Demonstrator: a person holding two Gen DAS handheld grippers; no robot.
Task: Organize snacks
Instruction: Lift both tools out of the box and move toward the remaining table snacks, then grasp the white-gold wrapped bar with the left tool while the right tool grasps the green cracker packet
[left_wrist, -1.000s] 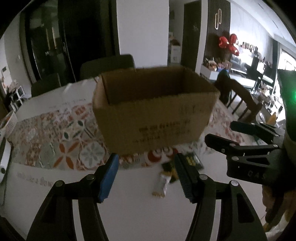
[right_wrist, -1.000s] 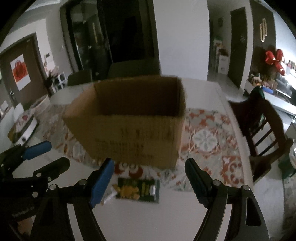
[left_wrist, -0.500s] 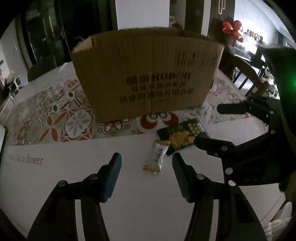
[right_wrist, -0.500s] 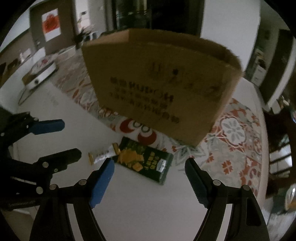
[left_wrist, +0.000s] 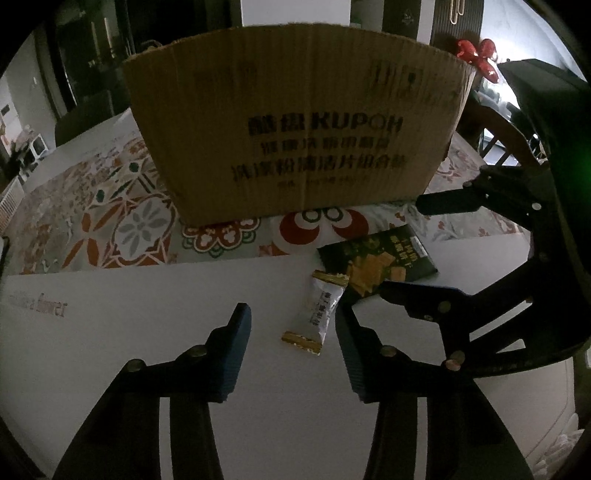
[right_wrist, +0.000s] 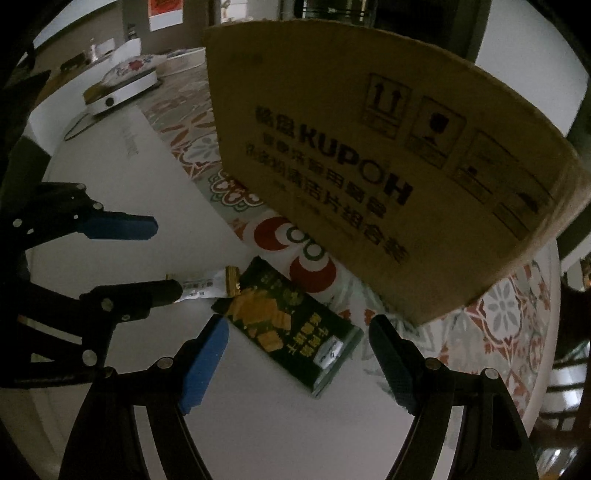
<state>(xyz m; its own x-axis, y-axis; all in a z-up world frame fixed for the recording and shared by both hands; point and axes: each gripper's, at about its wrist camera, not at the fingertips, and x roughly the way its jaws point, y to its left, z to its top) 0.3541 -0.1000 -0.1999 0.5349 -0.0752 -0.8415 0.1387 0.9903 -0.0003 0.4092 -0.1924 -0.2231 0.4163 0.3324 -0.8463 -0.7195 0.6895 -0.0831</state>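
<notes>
Small white snack bar (left_wrist: 317, 313) near tabletop front edge: light, crinkly, prob. slippery; grip mid-body. L gripper (left_wrist: 293, 343) closing round it, no contact yet. R gripper (right_wrist: 295, 363) wide over green packet (right_wrist: 288, 325).

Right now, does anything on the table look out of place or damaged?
Nothing looks damaged or spilled. Two snacks lie loose on the white table in front of the cardboard box rather than in it: a small white candy wrapper and a dark green cracker packet, both lying askew, their ends touching.
</notes>
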